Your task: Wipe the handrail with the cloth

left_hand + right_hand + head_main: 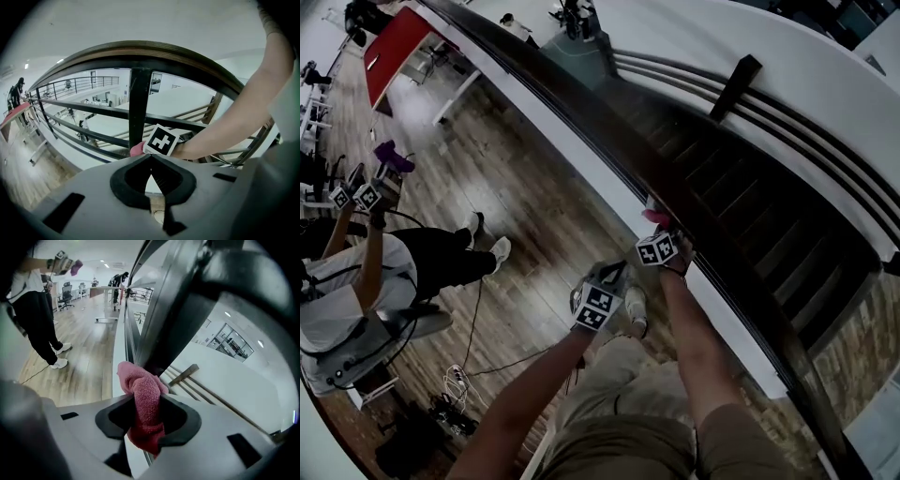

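Cloth (pixel 140 380) of pink terry is clamped in the right tongs (pixel 143 398). A bunched end stands up past the tips and a shorter fold hangs below them. That upper bunch lies against the near side of the dark brown wooden handrail (pixel 178 301), which sweeps up and away in the right gripper view. In the head view the same cloth (pixel 656 217) shows as a small pink patch at the rail's edge, just above the right tongs (pixel 662 240). There the handrail (pixel 581 112) runs diagonally from upper left to lower right over a staircase.

The left tongs (pixel 150 158) are together at the tips with nothing between them. They are held low, short of the rail (pixel 140 49), facing a black metal baluster (pixel 139 108). In the head view the left tongs (pixel 607 277) sit just beside the right ones, on the floor side. On the wood-plank floor (pixel 525 197) at left stands another person in a white top and black trousers (pixel 356 281).
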{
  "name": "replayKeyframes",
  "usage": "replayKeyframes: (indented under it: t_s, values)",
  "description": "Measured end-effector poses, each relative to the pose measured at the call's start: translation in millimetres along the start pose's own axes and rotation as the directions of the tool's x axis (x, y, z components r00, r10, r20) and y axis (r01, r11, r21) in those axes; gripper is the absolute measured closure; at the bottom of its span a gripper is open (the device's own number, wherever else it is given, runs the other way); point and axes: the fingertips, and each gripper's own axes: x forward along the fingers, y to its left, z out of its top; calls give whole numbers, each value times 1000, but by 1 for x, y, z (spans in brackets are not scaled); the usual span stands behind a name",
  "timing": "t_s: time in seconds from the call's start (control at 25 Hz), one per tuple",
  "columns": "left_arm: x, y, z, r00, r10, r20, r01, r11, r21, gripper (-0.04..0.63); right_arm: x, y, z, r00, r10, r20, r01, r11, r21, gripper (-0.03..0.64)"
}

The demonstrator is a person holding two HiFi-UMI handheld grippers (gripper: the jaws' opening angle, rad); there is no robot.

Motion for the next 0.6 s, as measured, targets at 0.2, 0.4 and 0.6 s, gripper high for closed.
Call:
replayKeyframes:
  t_s: [0.2, 0.4, 0.6]
  values:
    - [2, -7, -21, 1000, -2, -22, 2, 1000, 2, 578, 14, -2, -12, 1000, 11, -4, -12, 999, -38, 469]
    - [17, -19, -31, 998, -6, -56, 7, 1000, 19, 578, 12, -9, -24, 999, 16, 30, -16, 1000, -18, 469]
    - [38, -59, -24, 999, -17, -40, 19, 998, 53, 578, -5, -21, -72, 999, 6, 48, -8, 1000, 28, 469]
